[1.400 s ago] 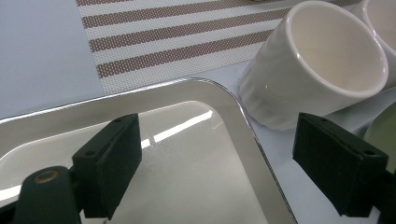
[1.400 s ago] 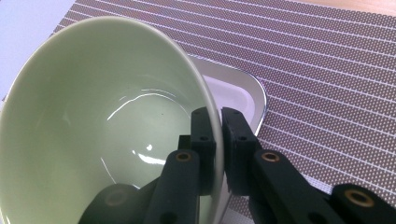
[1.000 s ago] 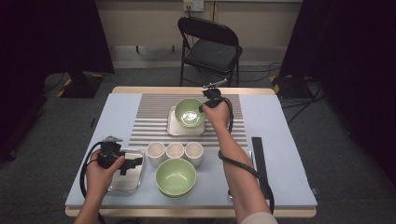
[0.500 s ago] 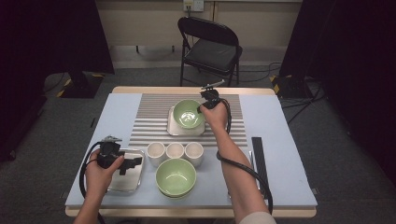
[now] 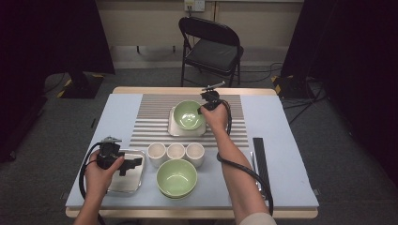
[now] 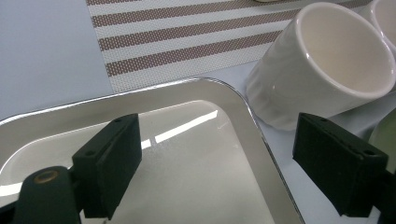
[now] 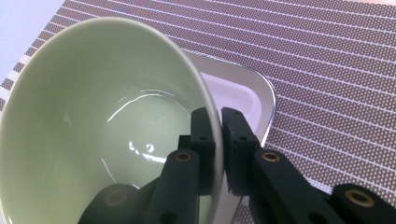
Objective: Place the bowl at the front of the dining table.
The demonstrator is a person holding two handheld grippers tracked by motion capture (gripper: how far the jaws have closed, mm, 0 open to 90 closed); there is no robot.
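Right claw pinches the bowl's rim

Right claw (image 7: 219, 140) grips the green bowl's (image 5: 188, 114) rim, one jaw inside, one outside; the bowl sits on a white square tray (image 5: 174, 127) on the striped mat (image 5: 150, 122). Left claw (image 6: 219, 163) hangs wide open over the metal tray (image 6: 196, 154), beside a white cup (image 6: 322, 70).

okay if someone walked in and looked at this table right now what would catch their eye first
Probably the right gripper, far across the table, clamped on the rim of a pale green bowl that sits over a white square dish on the striped mat. Next, near the front edge, a second green bowl with three white cups in a row behind it. At the left, the left gripper hangs open over a shiny metal tray.
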